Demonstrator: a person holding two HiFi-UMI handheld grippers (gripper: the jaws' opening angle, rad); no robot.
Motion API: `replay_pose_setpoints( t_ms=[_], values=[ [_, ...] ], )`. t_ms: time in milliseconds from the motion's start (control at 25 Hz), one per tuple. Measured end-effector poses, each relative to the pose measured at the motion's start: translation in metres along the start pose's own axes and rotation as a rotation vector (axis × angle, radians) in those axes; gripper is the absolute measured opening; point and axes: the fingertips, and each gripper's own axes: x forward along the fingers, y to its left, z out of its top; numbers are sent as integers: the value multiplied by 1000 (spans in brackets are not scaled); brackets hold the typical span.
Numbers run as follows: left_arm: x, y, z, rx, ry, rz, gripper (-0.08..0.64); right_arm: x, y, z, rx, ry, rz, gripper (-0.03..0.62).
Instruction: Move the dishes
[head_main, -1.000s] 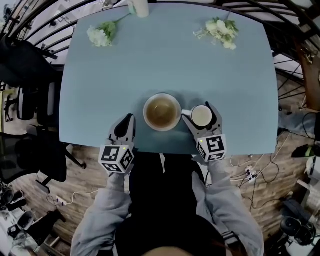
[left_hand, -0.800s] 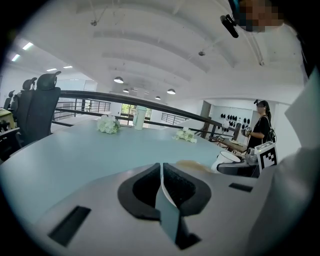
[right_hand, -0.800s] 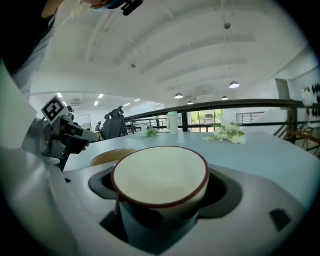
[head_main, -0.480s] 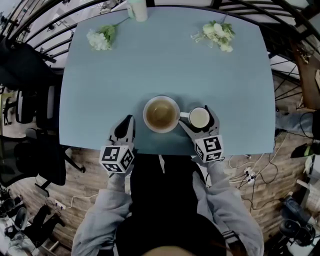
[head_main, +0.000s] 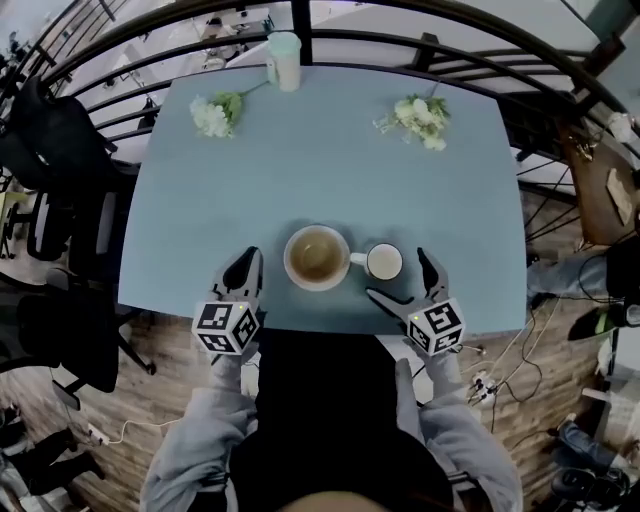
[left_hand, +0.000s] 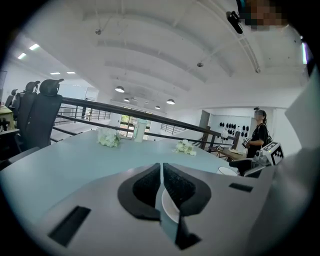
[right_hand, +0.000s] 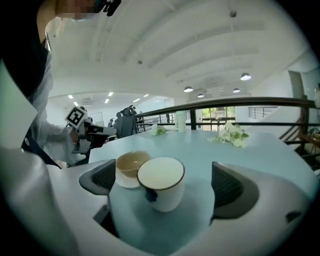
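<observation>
Hovering at the near edge of the table, the right gripper has its jaws spread wide, and they have just been opening; the white mug stands on the table between them near their tips, released, touching neither pad; its handle points toward the bowl just beside it. The left gripper is left of the bowl and apart from it, jaws clenched together on nothing; farther away lie two bunches of white flowers, well apart; a pale cup stands at the far edge.
</observation>
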Motion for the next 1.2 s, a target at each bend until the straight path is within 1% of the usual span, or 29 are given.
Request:
replay_pose_setpoints(
  t_ms=[120, 280, 400, 480, 520, 560, 680, 800, 920, 960, 1080, 1200],
  values=[
    [1, -11, 13, 4, -36, -23, 31, -15, -8, 37, -20, -79, -27, 597],
    [3, -30, 32, 21, -83, -68, 31, -33, -8, 76, -23, -189, -22, 532],
    [5, -45, 46, 62, -111, -105, 31, -45, -11, 105, 26, -293, -15, 485],
    [4, -53, 57, 91, -132, -125, 31, -54, -15, 123, 71, -358, -30, 452],
    [4, -56, 62, 103, -143, -132, 31, -59, -18, 130, 91, -384, -47, 412],
    [5, -59, 66, 111, -153, -136, 31, -64, -22, 136, 106, -406, -71, 386],
    [3, -62, 81, 115, -184, -140, 31, -76, -32, 152, 137, -455, -158, 210],
    [-2, -66, 93, 109, -216, -139, 31, -79, -35, 163, 152, -473, -209, 115],
    [-5, -74, 97, 130, -234, -141, 31, -73, -37, 166, 129, -467, -247, 19],
    [-6, -76, 96, 138, -233, -145, 31, -70, -37, 164, 116, -454, -259, 6],
    [-7, -81, 92, 144, -224, -147, 31, -61, -33, 156, 78, -397, -295, 6],
    [-8, -81, 89, 136, -223, -132, 31, -56, -29, 145, 88, -369, -343, 6]
  ],
)
